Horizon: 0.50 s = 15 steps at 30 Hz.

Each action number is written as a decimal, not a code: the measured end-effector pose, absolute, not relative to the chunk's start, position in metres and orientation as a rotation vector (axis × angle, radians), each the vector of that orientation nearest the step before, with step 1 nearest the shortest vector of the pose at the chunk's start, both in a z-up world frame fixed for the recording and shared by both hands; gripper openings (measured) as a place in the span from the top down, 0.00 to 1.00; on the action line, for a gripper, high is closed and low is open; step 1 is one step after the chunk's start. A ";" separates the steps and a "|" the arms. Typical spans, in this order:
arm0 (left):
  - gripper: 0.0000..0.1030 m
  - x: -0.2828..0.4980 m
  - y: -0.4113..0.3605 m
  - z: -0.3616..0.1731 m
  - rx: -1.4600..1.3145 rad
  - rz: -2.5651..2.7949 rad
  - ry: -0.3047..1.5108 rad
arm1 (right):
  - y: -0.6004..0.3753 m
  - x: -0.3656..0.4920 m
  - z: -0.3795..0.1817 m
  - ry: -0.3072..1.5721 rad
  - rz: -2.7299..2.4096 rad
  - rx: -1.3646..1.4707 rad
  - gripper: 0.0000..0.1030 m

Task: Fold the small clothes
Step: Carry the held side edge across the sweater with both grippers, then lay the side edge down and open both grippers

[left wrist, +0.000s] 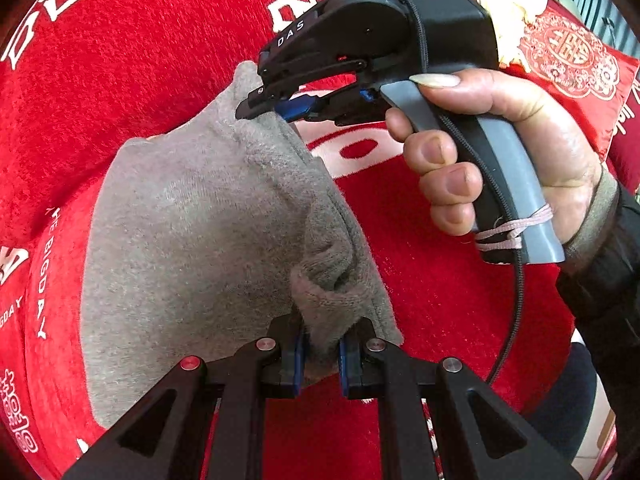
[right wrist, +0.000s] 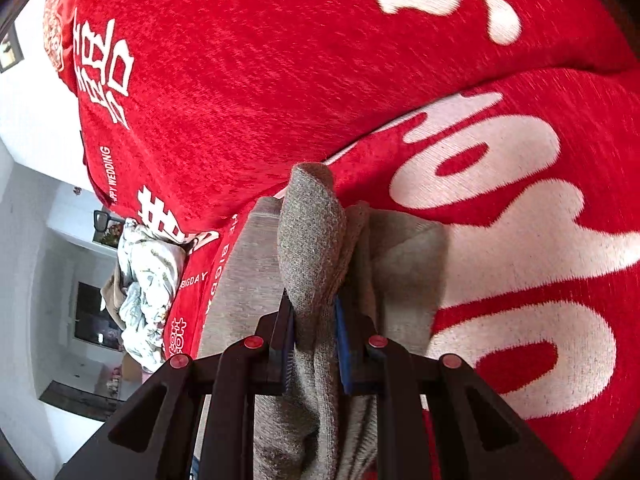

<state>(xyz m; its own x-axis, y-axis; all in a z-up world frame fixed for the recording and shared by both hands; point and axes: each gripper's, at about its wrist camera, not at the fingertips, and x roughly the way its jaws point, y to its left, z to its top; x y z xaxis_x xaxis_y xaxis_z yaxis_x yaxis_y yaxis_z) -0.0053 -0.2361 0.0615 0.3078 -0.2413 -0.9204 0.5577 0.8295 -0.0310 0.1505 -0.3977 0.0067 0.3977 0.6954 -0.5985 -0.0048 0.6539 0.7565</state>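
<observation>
A small grey-brown knitted garment [left wrist: 192,232] lies spread over a red cover with white lettering [left wrist: 120,60]. My left gripper [left wrist: 320,354] is shut on a bunched edge of the garment at its near side. My right gripper [left wrist: 264,110], held in a person's hand [left wrist: 500,152], grips the garment's far edge in the left wrist view. In the right wrist view the right gripper [right wrist: 314,344] is shut on a thick fold of the same grey garment [right wrist: 312,240], which stands up between its blue pads. The stretch of cloth between the two grippers is lifted and creased.
A red embroidered cushion [left wrist: 572,64] and a pale yellow item [left wrist: 504,12] lie at the far right. A crumpled white floral cloth [right wrist: 148,280] sits at the cover's edge. Beyond it are white walls [right wrist: 32,220] and a dark doorway. A black cable [left wrist: 516,312] hangs from the right gripper's handle.
</observation>
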 end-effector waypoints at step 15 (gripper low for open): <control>0.87 -0.013 -0.246 0.051 0.375 -0.506 1.131 | -0.406 0.148 -0.009 1.096 0.450 0.777 0.76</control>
<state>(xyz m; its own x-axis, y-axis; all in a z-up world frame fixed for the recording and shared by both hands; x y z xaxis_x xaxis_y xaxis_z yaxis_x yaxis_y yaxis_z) -0.0127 -0.2456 0.0506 0.3334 -0.1922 -0.9230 0.5600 0.8280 0.0299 0.1480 -0.4055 -0.0090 0.4082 0.6731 -0.6167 0.0451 0.6598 0.7501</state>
